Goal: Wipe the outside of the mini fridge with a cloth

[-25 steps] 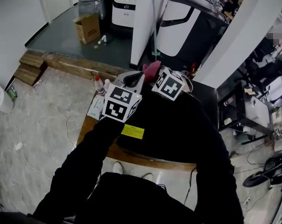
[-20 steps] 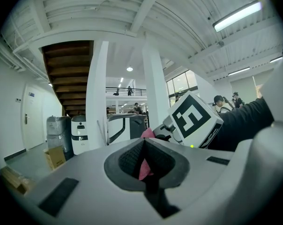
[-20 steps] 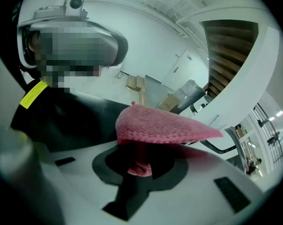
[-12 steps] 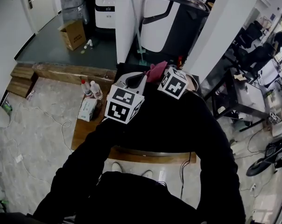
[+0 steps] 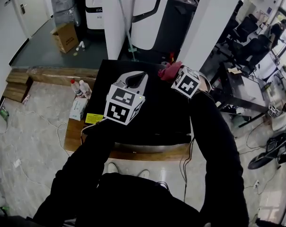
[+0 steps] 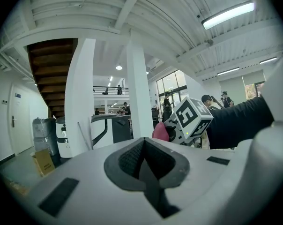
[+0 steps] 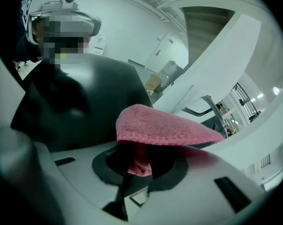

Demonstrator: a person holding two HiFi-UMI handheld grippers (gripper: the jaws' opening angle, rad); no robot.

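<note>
The left gripper [image 6: 144,156] fills the lower half of the frame, its pale body wide and its two dark jaws pressed together along a centre seam with nothing between them. Just above it, right of centre, the right gripper [image 6: 173,130] shows its marker cube [image 6: 192,118], with a pink cloth [image 6: 160,132] at its front end and a black sleeve [image 6: 237,121] running to the right edge. Behind stand white pillars [image 6: 79,97], with water bottles [image 6: 40,128] and a cardboard box [image 6: 43,161] at lower left and a strip light [image 6: 228,14] at upper right.
</note>
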